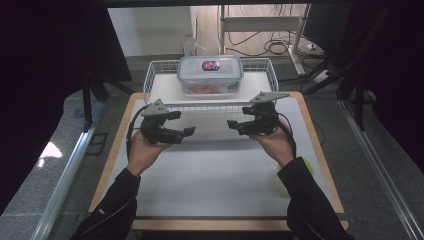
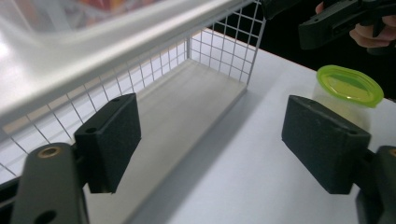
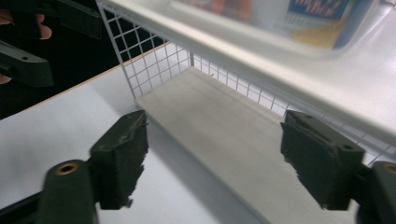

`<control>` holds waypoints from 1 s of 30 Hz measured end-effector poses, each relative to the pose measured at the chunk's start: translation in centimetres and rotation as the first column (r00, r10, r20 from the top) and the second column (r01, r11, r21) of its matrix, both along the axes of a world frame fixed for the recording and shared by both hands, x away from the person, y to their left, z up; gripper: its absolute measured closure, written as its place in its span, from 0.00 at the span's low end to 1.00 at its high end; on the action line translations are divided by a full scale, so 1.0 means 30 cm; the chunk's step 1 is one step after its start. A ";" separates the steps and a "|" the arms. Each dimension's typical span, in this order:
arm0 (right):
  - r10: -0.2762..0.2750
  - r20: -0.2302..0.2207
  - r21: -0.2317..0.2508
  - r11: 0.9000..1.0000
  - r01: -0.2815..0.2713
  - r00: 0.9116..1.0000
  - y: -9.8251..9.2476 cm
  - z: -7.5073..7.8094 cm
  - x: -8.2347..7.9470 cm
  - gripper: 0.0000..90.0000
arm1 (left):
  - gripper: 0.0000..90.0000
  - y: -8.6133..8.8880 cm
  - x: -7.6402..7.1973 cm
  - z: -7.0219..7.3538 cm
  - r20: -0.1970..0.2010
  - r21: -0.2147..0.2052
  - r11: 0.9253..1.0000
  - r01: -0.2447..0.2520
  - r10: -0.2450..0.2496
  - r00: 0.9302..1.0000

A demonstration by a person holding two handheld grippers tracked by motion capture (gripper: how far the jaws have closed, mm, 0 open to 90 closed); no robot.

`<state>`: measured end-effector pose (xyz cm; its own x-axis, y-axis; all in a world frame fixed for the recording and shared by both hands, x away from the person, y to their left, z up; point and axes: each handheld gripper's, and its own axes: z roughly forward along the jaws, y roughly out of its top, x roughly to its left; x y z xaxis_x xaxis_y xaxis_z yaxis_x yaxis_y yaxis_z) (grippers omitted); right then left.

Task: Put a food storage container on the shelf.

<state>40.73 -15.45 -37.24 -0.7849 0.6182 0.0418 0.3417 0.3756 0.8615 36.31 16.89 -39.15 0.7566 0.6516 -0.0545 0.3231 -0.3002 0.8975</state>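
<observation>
A clear lidded plastic container with a red and blue label stands on the upper shelf of a white wire rack at the table's far side. My left gripper and right gripper face each other just in front of the rack, each held in a hand. In the left gripper view the left gripper is open, with the rack's lower shelf beyond it and nothing between its jaws. The right gripper is open too and points under the blurred container.
A small tub with a yellow-green lid stands on the white tabletop, partly behind the right sleeve. The table has a wooden edge. Metal rails run along both sides on the floor, and cables lie behind the rack.
</observation>
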 end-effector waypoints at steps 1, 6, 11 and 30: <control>0.000 0.000 0.000 1.000 0.000 1.000 0.000 0.000 0.000 0.22 | 0.21 0.004 -0.010 -0.010 0.001 -0.003 1.000 -0.002 0.002 1.000; 0.005 0.005 -0.010 1.000 -0.005 1.000 -0.016 -0.056 -0.043 0.13 | 0.11 0.018 -0.062 -0.054 0.002 -0.014 1.000 -0.028 0.028 1.000; 0.005 -0.006 -0.013 1.000 -0.006 1.000 -0.037 -0.099 -0.079 0.09 | 0.06 0.023 -0.114 -0.091 0.009 -0.001 1.000 -0.025 0.025 1.000; -0.020 -0.042 -0.019 1.000 0.019 0.999 -0.127 -0.197 -0.232 0.02 | 0.02 0.048 -0.265 -0.285 0.000 0.028 0.999 -0.033 0.033 0.999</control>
<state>33.76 -19.27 -43.15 -0.7705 0.6343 0.0630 0.3848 0.3841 0.8393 28.35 18.32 -47.71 0.7349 0.6772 -0.0362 0.3338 -0.3148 0.8885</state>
